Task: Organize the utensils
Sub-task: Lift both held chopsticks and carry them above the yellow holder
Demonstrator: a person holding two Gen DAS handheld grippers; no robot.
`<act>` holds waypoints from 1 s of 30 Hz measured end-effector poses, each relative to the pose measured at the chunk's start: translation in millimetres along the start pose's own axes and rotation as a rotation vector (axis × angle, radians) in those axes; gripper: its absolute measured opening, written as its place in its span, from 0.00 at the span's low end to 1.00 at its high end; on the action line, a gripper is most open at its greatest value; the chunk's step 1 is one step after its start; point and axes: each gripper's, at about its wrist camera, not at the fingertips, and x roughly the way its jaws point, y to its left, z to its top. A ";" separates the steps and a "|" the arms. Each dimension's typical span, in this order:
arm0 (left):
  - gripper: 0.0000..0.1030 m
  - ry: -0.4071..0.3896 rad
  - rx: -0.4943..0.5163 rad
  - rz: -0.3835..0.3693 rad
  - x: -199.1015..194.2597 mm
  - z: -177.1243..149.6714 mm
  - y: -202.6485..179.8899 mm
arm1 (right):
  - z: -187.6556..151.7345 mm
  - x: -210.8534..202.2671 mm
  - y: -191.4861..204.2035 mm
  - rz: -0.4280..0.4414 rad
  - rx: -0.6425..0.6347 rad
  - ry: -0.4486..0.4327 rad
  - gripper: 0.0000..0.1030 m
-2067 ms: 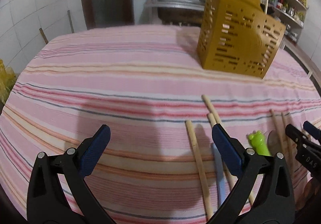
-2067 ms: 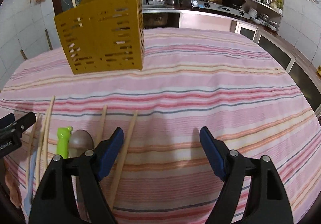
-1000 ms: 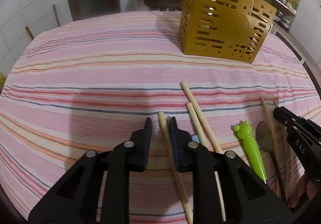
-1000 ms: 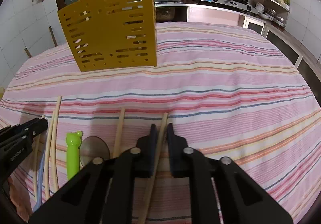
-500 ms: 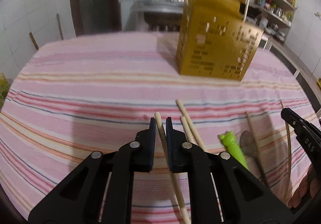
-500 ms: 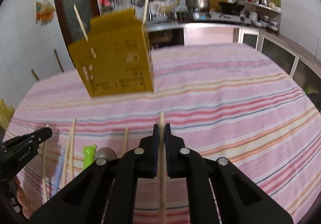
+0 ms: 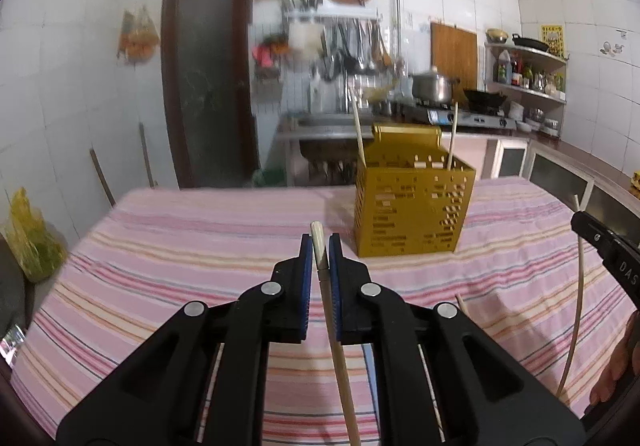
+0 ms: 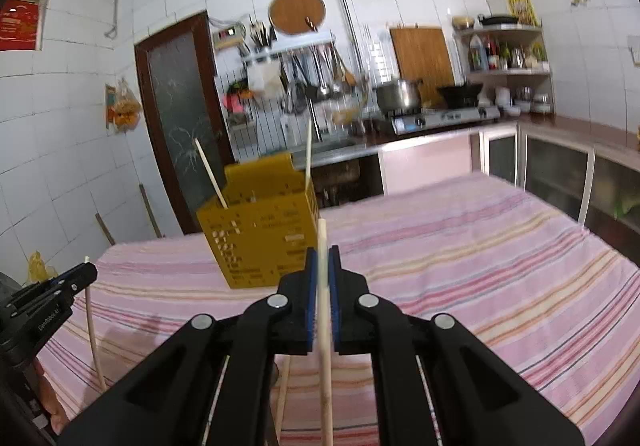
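My left gripper (image 7: 319,243) is shut on a pale wooden chopstick (image 7: 340,366), held in the air above the striped tablecloth (image 7: 200,246). My right gripper (image 8: 323,255) is shut on a second chopstick (image 8: 326,386), also lifted. The yellow slotted utensil holder (image 7: 416,214) stands ahead on the table and a little to the right in the left wrist view; in the right wrist view this holder (image 8: 260,242) is just left of centre. Two chopsticks (image 8: 210,174) stand upright in it. Each gripper shows at the edge of the other's view.
A loose chopstick (image 8: 282,398) lies on the cloth under the right gripper. Behind the table are a kitchen counter with a stove (image 8: 444,118), a hanging utensil rack (image 7: 344,58) and a dark door (image 7: 208,86). A yellow bag (image 7: 32,242) sits at the far left.
Both grippers closed on chopsticks lying on the cloth, then rose and tipped up toward level. The chopsticks have left the table, and the other utensils have dropped out of view.
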 end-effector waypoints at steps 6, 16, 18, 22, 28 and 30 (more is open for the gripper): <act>0.06 -0.072 -0.009 0.003 -18.8 6.0 5.6 | 4.5 -23.9 8.3 -0.002 -0.042 -0.120 0.06; 0.05 -0.140 0.011 0.023 -28.2 7.0 1.3 | 2.7 -37.8 21.2 -0.015 -0.090 -0.179 0.06; 0.05 -0.145 0.009 0.020 -28.3 8.0 1.3 | 3.5 -38.3 22.8 -0.020 -0.093 -0.190 0.06; 0.04 -0.157 0.006 0.015 -29.8 12.1 1.2 | 4.4 -40.8 28.9 -0.035 -0.113 -0.203 0.06; 0.04 -0.153 -0.013 0.000 -30.8 24.2 4.8 | 15.3 -47.3 36.7 -0.037 -0.119 -0.212 0.06; 0.04 -0.165 -0.004 0.003 -31.6 30.9 4.9 | 23.4 -46.7 39.3 -0.042 -0.121 -0.215 0.06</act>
